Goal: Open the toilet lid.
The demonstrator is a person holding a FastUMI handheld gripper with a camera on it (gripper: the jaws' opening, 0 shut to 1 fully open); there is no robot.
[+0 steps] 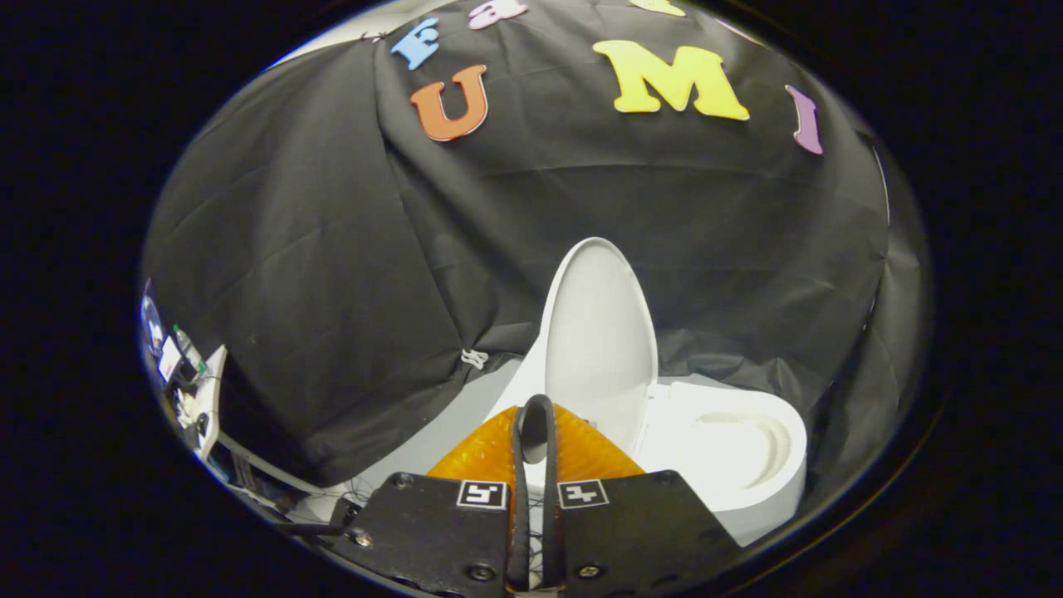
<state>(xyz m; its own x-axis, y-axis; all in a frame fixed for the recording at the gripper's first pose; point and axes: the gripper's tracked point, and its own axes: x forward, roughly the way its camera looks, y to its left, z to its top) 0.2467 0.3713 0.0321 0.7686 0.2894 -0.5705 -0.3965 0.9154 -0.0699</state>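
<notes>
- Looking along the gripper, fingers pressed together with only a thin slit between them, pinching nothing.
- Toilet lid already standing upright just beyond the fingertips, leaning back toward the black cloth wall.
- Toilet seat and bowl lying exposed to the right of the lid, so reading the job as essentially done.
- Fingertips sitting close by the lid's lower edge, possibly touching; hard to tell from here.
- Watching for trouble: lid looking near vertical, so possibly tipping forward and slamming shut if not resting past its balance point.
- Pulling away carelessly risking a snag on the lid's edge, dragging it down again.
- Cluttered gear sitting well off to the left, posing no hazard.
</notes>
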